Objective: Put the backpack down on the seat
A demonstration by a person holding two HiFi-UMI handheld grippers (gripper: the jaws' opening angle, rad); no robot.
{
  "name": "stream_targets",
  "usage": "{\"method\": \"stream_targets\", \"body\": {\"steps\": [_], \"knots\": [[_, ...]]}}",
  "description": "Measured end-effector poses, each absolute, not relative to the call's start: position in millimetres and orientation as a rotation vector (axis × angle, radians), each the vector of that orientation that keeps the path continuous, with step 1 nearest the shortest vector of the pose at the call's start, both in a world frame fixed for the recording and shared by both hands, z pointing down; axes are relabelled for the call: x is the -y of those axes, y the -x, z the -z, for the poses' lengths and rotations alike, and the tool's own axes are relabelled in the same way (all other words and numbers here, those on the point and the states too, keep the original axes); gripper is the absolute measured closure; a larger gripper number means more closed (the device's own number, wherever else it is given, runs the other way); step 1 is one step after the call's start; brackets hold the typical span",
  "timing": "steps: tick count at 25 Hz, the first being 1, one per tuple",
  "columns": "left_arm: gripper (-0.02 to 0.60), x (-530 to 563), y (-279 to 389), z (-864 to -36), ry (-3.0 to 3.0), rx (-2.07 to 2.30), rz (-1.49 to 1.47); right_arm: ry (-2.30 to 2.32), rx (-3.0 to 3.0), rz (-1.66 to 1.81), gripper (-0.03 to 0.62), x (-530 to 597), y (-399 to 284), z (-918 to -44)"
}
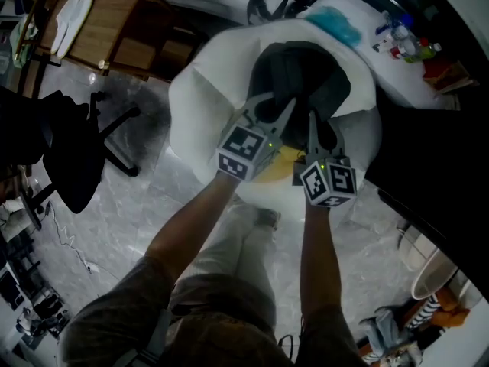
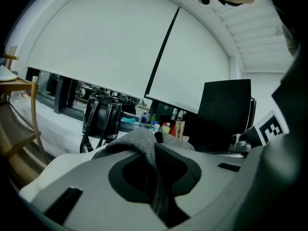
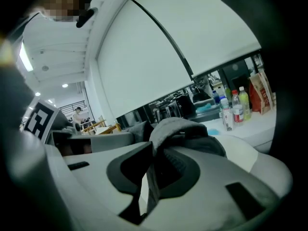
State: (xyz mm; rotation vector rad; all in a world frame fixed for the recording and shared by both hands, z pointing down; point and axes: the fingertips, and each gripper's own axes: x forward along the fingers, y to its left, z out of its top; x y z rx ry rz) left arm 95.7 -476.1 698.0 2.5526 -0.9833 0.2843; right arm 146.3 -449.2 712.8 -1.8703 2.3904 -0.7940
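Head view: dark grey backpack [image 1: 294,79] is seen in the hollow of a white beanbag seat [image 1: 195,105]; whether its full weight is on the seat cannot be told. Left gripper [image 1: 269,109] is clamped on a fold of grey backpack fabric, confirmed in the left gripper view [image 2: 154,150]. Right gripper [image 1: 313,125] is likewise pinched on a grey fabric fold [image 3: 178,126]. Both are held just beside each other at the bag's near edge. Grey marbled floor tiles [image 1: 130,205] are seen around the seat. Wooden furniture [image 1: 114,29] and a black office chair [image 1: 69,159] are placed to the left, and a white counter [image 1: 416,82] with bottles [image 1: 405,44] to the right. White roller blinds [image 2: 106,42] and a black handbag [image 2: 101,117] are seen behind.
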Motion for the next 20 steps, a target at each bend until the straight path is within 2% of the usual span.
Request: {"method": "stream_targets", "body": {"steps": [6,7,8,10,11,16,20], "knots": [[0.533,471.1,-90.1,-707.1,-2.538,0.992,-0.317,1.934,-2.367,0.811,0.52,449.2,-144.3,-721.0],[0.528,469.1,-88.2,-708.6,-2.528,0.999,-0.328,1.945,-2.358,0.824,0.503,447.5,-145.1,-721.4],[0.515,467.3,-86.0,-709.7,-2.518,1.008,-0.342,1.959,-2.345,0.84,0.455,445.8,-146.1,-721.6],[0.446,463.7,-82.6,-710.8,-2.5,1.028,-0.38,1.996,-2.313,0.868,0.347,441.9,-149.0,-721.3],[0.38,461.7,-81.4,-711.7,-2.49,1.037,-0.4,2.019,-2.296,0.877,0.302,439.5,-150.9,-721.3],[0.208,455.3,-70.1,-716.8,-2.423,1.117,-0.46,2.126,-2.243,0.93,0.242,424.5,-161.2,-727.7],[0.193,444.5,-65.6,-714.2,-2.401,1.137,-0.473,2.167,-2.232,0.965,0.22,409.2,-163.3,-729.5]]}}
